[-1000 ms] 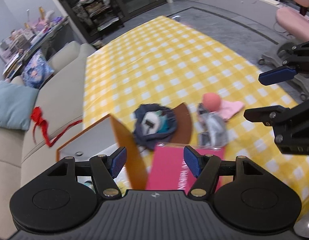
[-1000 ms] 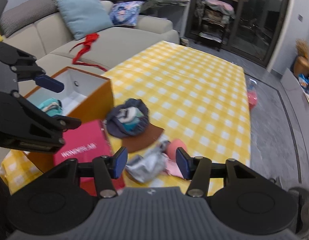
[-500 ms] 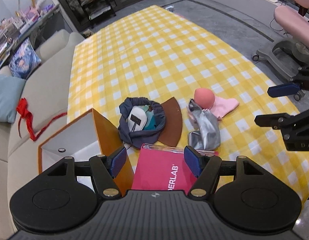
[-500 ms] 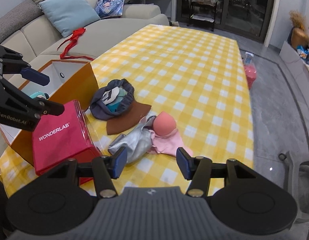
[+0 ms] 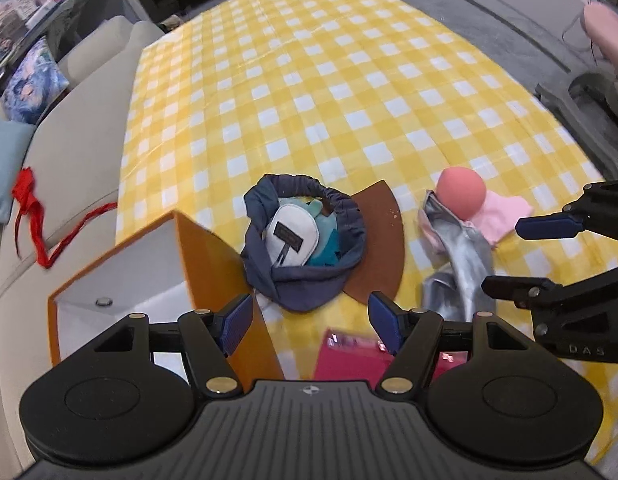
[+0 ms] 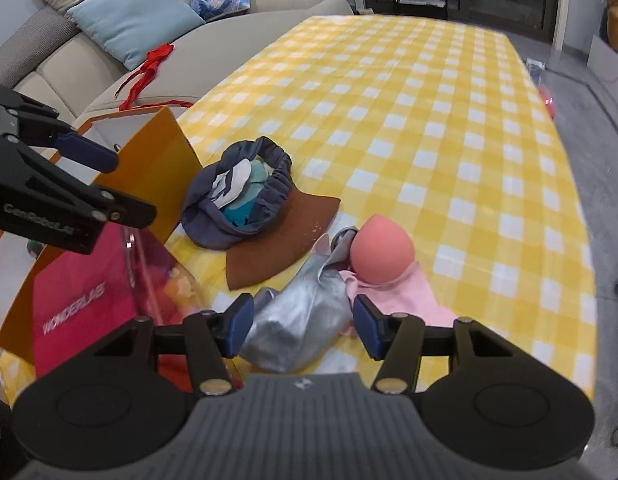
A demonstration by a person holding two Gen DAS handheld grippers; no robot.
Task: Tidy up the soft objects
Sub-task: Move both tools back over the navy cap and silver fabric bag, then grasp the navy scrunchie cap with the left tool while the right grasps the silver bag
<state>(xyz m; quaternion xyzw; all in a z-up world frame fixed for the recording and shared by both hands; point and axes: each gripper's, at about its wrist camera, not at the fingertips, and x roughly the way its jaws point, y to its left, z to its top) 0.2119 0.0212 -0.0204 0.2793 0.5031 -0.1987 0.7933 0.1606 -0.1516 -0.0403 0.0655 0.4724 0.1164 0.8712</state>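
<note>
Left gripper (image 5: 310,322): fingers spread wide, nothing between them, poised above the near edge of the navy drawstring pouch (image 5: 305,276) at lower centre of the left wrist view. Right gripper (image 6: 303,326): fingers moderately apart and not pressing anything; the silver fabric bag (image 6: 299,320) lies on the table seen between them at lower centre of the right wrist view, contact not established. The pouch is open, showing a white item (image 5: 292,236) and teal cloth (image 5: 329,248) inside, and rests on a brown fan-shaped mat (image 5: 383,248). To the right of the mat, the silver bag touches a pink egg-shaped sponge (image 6: 381,254), which sits on a folded pink cloth (image 6: 405,296). At lower left of the right wrist view stands a pink box (image 6: 85,292) marked WONDERLAB, against an orange box (image 6: 153,172) with a white interior, open at the top. All items stand on a table covered with a yellow-and-white checked cloth (image 6: 449,128). Beyond its left edge: a beige sofa (image 6: 229,40) carrying a red ribbon (image 6: 149,68) and a light blue cushion (image 6: 135,16).
</note>
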